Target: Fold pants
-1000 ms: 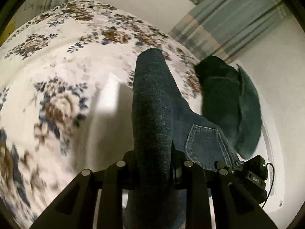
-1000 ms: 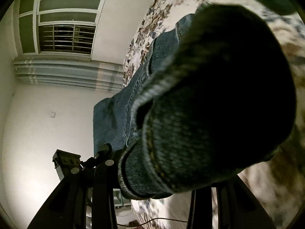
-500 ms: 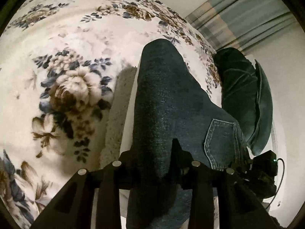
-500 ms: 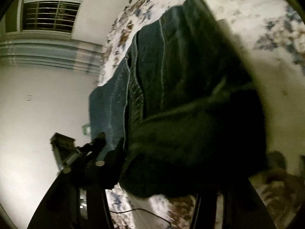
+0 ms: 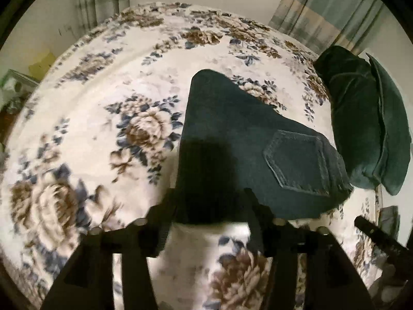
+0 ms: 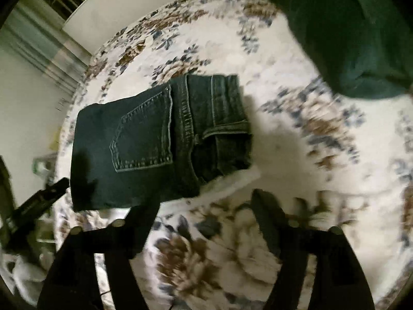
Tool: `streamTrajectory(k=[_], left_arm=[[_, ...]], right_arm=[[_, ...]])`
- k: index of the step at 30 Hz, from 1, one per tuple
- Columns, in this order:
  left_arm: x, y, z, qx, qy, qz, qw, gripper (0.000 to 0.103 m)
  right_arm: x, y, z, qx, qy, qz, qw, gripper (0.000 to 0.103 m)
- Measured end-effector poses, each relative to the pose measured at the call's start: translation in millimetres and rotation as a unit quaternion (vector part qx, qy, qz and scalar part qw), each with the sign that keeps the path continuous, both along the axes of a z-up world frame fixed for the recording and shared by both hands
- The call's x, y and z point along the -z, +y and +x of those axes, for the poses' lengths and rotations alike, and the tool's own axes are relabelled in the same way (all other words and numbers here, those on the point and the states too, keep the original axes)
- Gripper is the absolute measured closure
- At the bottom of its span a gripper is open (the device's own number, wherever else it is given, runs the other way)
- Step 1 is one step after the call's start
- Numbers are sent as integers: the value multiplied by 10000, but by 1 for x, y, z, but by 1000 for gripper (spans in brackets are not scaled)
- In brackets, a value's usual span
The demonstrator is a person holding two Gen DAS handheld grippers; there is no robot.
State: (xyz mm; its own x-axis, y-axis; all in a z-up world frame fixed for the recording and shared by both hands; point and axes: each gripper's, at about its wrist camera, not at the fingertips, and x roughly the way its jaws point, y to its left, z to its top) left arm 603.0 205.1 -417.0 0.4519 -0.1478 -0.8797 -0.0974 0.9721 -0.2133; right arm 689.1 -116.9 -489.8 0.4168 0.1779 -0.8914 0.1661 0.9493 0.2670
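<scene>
Dark blue jeans [image 5: 232,139] lie folded flat on the floral bed cover [image 5: 90,129], back pocket up. In the right wrist view the jeans [image 6: 144,142] show as a folded stack with the waistband at the right. My left gripper [image 5: 207,199] is open, its fingers spread at the near edge of the jeans and holding nothing. My right gripper [image 6: 206,201] is open above the cover just in front of the jeans, empty. The other gripper's tip shows at the right edge of the left wrist view [image 5: 374,235].
A dark green pillow [image 5: 366,134] lies to the right of the jeans; it also shows top right in the right wrist view [image 6: 348,31]. Curtains [image 5: 322,7] and white walls stand behind the bed. Clutter lies off the bed's left edge [image 5: 13,87].
Both grippers held the jeans and laid them down on the bed. Both have let go, opened and pulled back from the folded stack.
</scene>
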Motion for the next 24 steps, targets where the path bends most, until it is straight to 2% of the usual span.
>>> streamTrajectory(k=[1, 2, 3, 7, 11, 19, 24], left_arm=[[-10, -7, -9, 17, -47, 87, 9999, 30], [-16, -11, -15, 31, -70, 137, 9999, 24], [-29, -19, -28, 49, -156, 181, 9997, 19], [-69, -38, -58, -60, -379, 453, 9982, 12], [-111, -55, -90, -114, -695, 755, 9947, 12], [-197, -86, -175, -31, -1194, 982, 9880, 11], [-244, -103, -235, -29, -1513, 1077, 9826, 11]], right_arm=[[-15, 4, -7, 9, -61, -181, 9998, 15], [-25, 4, -13, 7, -100, -268, 9996, 4], [-35, 5, -20, -1, -127, -385, 9992, 1], [-88, 1, -61, 4, -460, -1037, 9935, 0], [-147, -13, -108, 71, -939, -1418, 9854, 0], [-243, -40, -202, 125, -1411, -1355, 9806, 0], [-303, -49, -276, 93, -1779, -1430, 9735, 0]])
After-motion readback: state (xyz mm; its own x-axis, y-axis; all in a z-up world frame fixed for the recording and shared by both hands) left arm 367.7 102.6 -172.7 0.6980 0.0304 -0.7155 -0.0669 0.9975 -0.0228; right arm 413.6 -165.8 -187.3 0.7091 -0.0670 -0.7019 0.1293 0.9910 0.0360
